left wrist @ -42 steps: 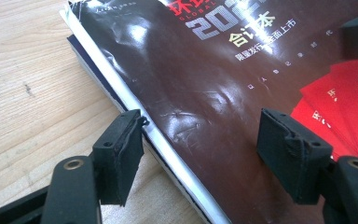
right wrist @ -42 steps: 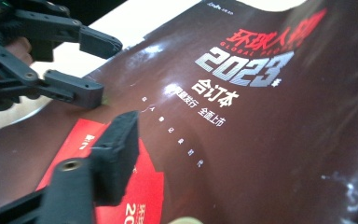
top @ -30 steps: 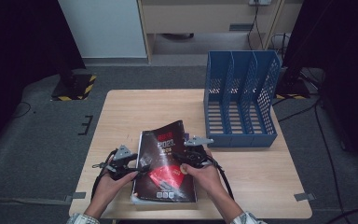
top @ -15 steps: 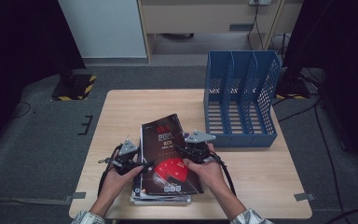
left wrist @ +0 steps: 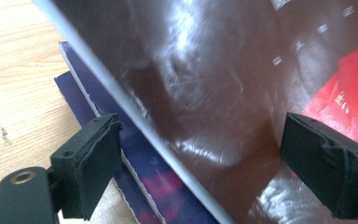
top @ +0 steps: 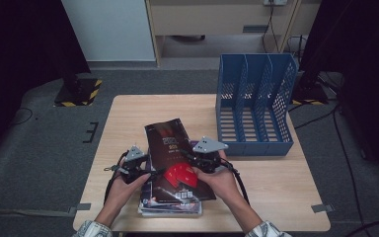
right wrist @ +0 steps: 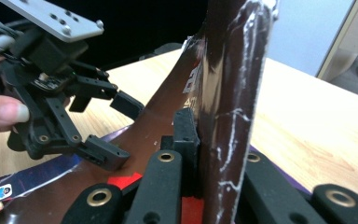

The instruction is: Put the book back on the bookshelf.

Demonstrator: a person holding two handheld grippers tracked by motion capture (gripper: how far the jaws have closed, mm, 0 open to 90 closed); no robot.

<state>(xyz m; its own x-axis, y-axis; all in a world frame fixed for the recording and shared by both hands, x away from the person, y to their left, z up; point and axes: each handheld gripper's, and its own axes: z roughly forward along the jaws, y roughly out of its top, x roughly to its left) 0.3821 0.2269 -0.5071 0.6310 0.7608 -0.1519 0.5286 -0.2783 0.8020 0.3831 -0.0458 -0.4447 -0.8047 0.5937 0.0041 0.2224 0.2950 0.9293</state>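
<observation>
Right now you are pinching the right edge of the top magazine [top: 170,148] in your right gripper [top: 193,160], its fingers [right wrist: 185,128] clenched on the glossy dark cover and just finished closing. That magazine is tilting up off the stack of magazines [top: 170,205] lying at the six o'clock side of the table [top: 276,177], just in front of you. Your left gripper [top: 150,174] is sitting at the magazine's nine o'clock edge with its fingers [left wrist: 91,163] released; they have just been opening, and the cover's edge is passing between them untouched.

To do this well, keep the right grip firm near the spine side so the slick cover is not sliding out, and lift slowly so the pages are not fanning open. Steady the loose edge with the left fingers only if it is sagging. The blue file rack [top: 256,103] is standing at two o'clock, well apart; turning the magazine upright before carrying it there looks sensible.
</observation>
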